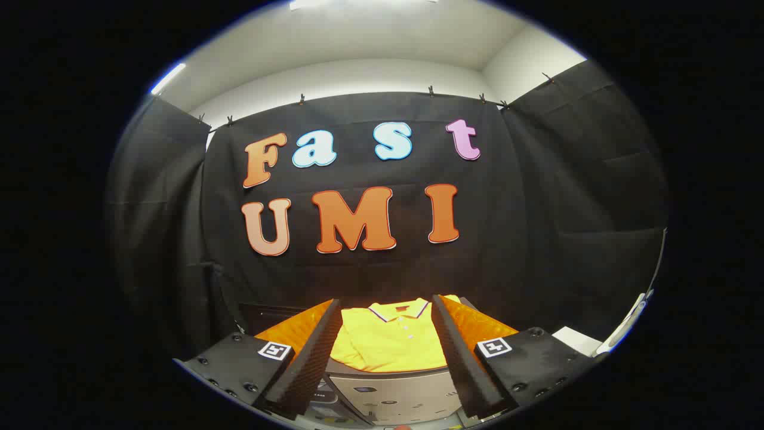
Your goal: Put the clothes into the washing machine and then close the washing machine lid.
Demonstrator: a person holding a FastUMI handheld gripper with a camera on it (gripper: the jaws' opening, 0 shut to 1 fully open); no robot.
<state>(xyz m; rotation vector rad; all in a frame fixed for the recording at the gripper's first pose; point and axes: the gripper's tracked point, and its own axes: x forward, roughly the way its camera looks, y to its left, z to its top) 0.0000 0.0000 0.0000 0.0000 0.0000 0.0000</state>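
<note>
A folded yellow polo shirt (391, 341) lies on an orange cloth (477, 325), just ahead of my fingers and seen through the gap between them. My gripper (387, 325) is open, its two fingers (310, 358) spread wide to either side of the shirt, not touching it. Below the shirt, nearer to me, the washing machine's pale top (397, 394) with its control panel shows between the finger bases. I cannot tell whether its lid is up or down.
Black cloth walls close the booth behind the shirt and on both sides. A white surface (576, 340) and a pale curved edge (627, 325) lie off to the right of the fingers.
</note>
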